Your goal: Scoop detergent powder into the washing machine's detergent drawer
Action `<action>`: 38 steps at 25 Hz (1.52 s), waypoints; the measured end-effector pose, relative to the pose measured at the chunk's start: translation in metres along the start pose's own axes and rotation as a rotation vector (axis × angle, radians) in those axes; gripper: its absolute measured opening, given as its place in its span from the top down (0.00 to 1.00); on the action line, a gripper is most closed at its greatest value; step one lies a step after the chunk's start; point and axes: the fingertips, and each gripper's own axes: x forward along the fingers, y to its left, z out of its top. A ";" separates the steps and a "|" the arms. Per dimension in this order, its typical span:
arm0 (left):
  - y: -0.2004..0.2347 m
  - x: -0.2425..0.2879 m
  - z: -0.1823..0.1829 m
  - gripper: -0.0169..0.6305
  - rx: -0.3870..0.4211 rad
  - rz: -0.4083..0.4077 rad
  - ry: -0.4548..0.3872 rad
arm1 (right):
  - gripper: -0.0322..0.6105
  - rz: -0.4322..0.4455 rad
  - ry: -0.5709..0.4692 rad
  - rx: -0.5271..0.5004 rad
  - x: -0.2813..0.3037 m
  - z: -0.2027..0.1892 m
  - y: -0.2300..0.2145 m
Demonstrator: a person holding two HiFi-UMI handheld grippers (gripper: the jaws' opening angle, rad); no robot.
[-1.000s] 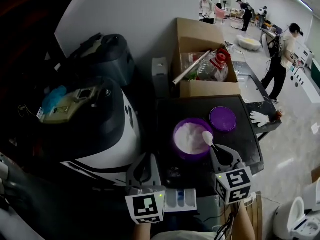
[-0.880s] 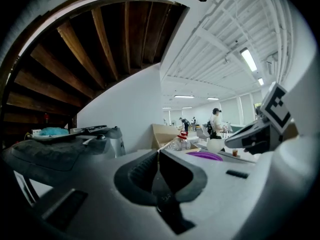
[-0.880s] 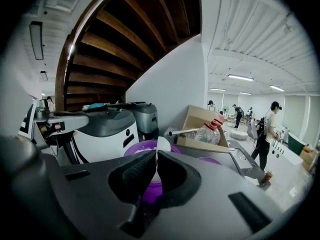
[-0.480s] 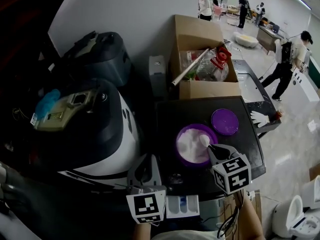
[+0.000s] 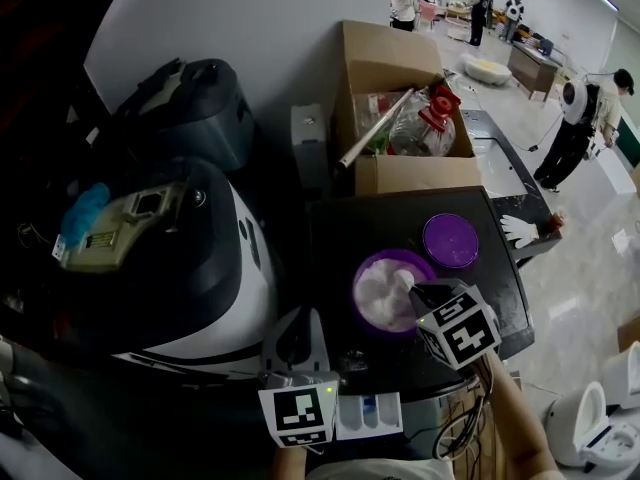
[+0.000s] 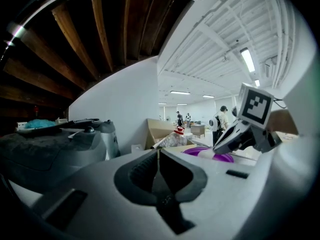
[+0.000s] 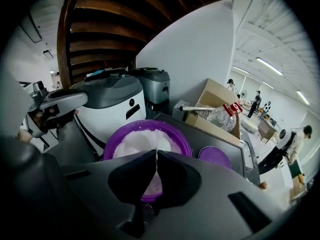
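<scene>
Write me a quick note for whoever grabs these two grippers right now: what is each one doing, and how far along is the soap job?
Left gripper: shut, nothing between its jaws, beside the pulled-out detergent drawer.
Right gripper: shut on the handle of a white spoon, its scoop down at the powder in the purple bowl.
A purple lid lies beside the bowl on the black table.
Done: bowl uncovered, drawer out, spoon at the powder.
Left: lift a scoopful, carry it to the drawer, tip it in. Whether the drawer holds any powder yet cannot be told.
</scene>
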 end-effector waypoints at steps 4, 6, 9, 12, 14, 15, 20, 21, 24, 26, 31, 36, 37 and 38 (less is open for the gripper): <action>-0.001 0.005 -0.002 0.95 -0.004 -0.013 0.003 | 0.92 0.015 0.057 -0.018 0.009 -0.004 -0.002; -0.001 0.007 -0.003 0.95 -0.006 -0.017 0.006 | 0.92 0.015 0.074 -0.025 0.012 -0.005 -0.003; 0.000 0.010 -0.004 0.95 -0.008 -0.021 0.010 | 0.92 0.029 0.093 -0.033 0.015 -0.006 -0.001; 0.000 0.011 -0.005 0.95 -0.009 -0.022 0.011 | 0.92 0.045 0.109 -0.039 0.016 -0.007 0.002; 0.000 0.012 -0.005 0.95 -0.010 -0.024 0.012 | 0.92 0.054 0.114 -0.037 0.017 -0.007 0.003; 0.000 0.012 -0.005 0.95 -0.010 -0.024 0.013 | 0.92 0.061 0.117 -0.035 0.017 -0.007 0.004; 0.003 0.011 -0.008 0.95 -0.027 -0.020 0.019 | 0.92 0.098 0.131 -0.010 0.020 -0.009 0.010; 0.003 0.010 -0.008 0.95 -0.031 -0.018 0.020 | 0.92 0.102 0.134 -0.006 0.020 -0.010 0.010; 0.006 0.010 -0.010 0.95 -0.013 -0.018 0.022 | 0.92 0.115 0.150 -0.007 0.021 -0.011 0.011; 0.008 0.009 -0.011 0.95 -0.012 -0.017 0.022 | 0.92 0.131 0.163 -0.008 0.021 -0.011 0.013; 0.011 0.008 -0.014 0.95 -0.017 -0.012 0.026 | 0.92 0.200 0.195 0.011 0.022 -0.015 0.019; 0.013 0.007 -0.015 0.95 -0.020 -0.009 0.028 | 0.92 0.244 0.222 0.006 0.021 -0.017 0.023; 0.013 0.007 -0.016 0.95 -0.021 -0.008 0.029 | 0.92 0.251 0.227 0.003 0.020 -0.017 0.023; 0.013 0.006 -0.016 0.95 -0.022 -0.008 0.030 | 0.92 0.260 0.231 0.003 0.020 -0.017 0.024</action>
